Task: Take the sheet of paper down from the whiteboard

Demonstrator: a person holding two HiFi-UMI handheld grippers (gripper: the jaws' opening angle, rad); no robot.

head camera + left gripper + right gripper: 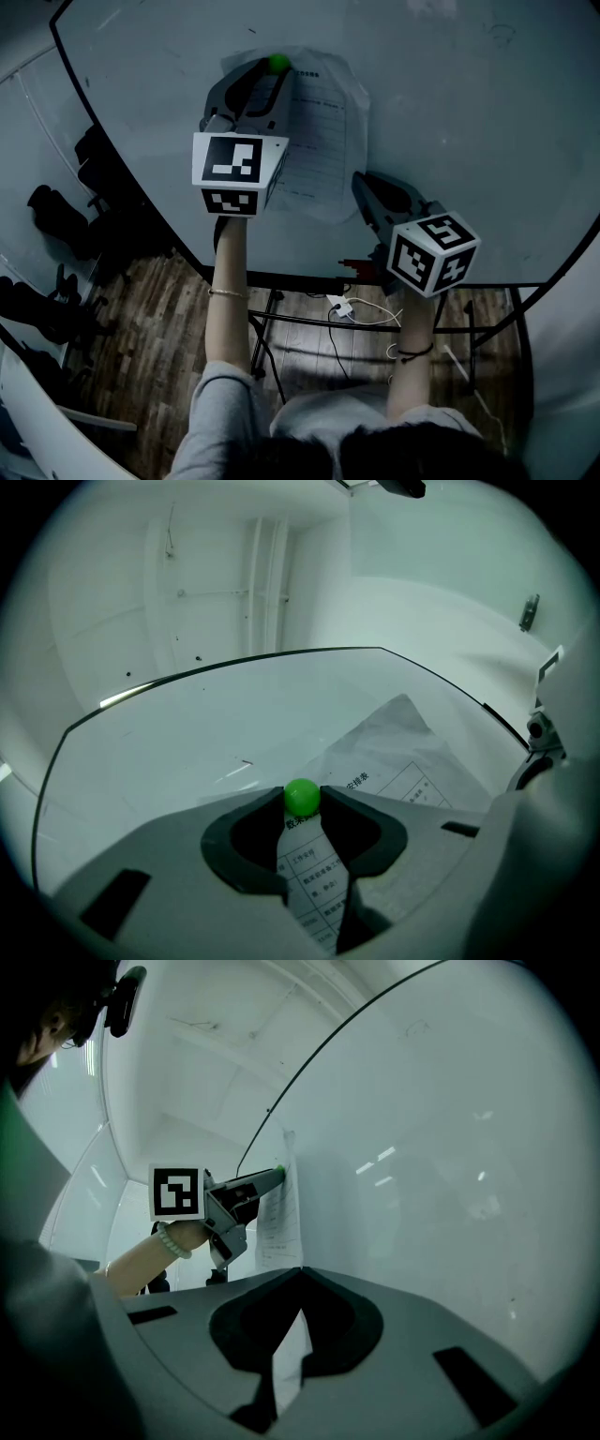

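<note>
A printed sheet of paper [322, 141] hangs on the whiteboard [459, 112], held at its top by a small green ball magnet [278, 64]. My left gripper [273, 74] reaches up to the sheet's top edge, and its jaws are shut on the green magnet [301, 797], with the paper [398, 752] lying behind them. My right gripper [360, 181] is at the sheet's lower right corner. In the right gripper view its jaws [300, 1271] are closed, with the paper's [278, 1215] lower edge running between them. That view also shows the left gripper [275, 1176] higher up the sheet.
The whiteboard stands on a black metal frame [281, 319] over a wooden floor. A white adapter [339, 306] with cables lies below it. Black office chairs [56, 220] stand at the left. The person's forearms rise from the bottom of the head view.
</note>
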